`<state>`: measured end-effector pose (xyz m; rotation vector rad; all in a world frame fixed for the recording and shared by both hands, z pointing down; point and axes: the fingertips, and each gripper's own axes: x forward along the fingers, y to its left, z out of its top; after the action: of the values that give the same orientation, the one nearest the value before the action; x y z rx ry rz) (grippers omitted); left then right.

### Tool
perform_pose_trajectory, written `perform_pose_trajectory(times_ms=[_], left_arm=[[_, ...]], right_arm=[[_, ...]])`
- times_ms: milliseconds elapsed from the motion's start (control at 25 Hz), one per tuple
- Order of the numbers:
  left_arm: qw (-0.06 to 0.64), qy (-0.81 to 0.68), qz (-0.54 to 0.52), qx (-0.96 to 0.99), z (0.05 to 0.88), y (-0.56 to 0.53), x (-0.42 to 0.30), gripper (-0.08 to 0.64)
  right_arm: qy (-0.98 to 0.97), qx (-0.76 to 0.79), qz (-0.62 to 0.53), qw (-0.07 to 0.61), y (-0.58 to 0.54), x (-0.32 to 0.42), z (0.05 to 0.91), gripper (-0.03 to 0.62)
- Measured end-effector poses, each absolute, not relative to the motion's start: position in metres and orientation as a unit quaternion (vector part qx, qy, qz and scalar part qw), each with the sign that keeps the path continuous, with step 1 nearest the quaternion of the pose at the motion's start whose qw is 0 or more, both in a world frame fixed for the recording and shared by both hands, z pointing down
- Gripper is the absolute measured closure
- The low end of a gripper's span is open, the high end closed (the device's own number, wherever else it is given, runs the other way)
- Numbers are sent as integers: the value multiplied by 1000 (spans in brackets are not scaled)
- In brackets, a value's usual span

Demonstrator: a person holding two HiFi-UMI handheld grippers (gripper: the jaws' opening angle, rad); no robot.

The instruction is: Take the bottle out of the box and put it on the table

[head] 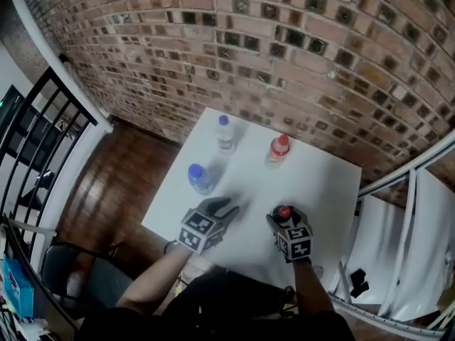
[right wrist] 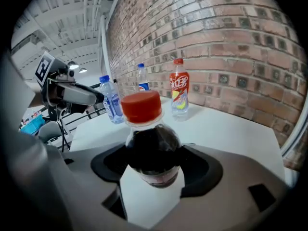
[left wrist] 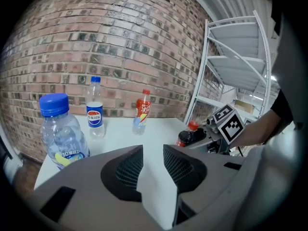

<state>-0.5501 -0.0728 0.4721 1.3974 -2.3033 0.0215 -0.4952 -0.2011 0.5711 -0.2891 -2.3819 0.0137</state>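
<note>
Grey right gripper (right wrist: 156, 166) closes its wide-set jaws on the dark cola bottle (right wrist: 151, 146), red cap uppermost, over the near right part of the white table (head: 323, 183); whether the bottle's base touches the top cannot be told. Left gripper (left wrist: 153, 165), near it on the left, has its jaws slightly apart with nothing between them. Farther back stand a blue-capped water bottle (left wrist: 60, 131), a blue-labelled bottle (left wrist: 95, 109) and a red-capped bottle (left wrist: 142, 110), before a brick wall (head: 284, 48).
</note>
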Motion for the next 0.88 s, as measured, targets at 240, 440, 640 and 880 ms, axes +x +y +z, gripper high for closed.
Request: perform_pose_trajectory(times_ms=[240, 440, 640, 880], left_arm=[[230, -840, 0, 491, 482, -80, -552, 423], [231, -844, -9, 483, 486, -85, -559, 423], [234, -846, -9, 478, 488, -89, -565, 423], [224, -852, -2, 473, 485, -92, -569, 423]], right_arm=[[-936, -111, 15, 334, -207, -510, 573, 270], [-941, -108, 24, 321, -208, -512, 575, 268], [-939, -110, 29, 326, -206, -513, 576, 267], [-949, -98, 25, 298, -212, -518, 567, 221]])
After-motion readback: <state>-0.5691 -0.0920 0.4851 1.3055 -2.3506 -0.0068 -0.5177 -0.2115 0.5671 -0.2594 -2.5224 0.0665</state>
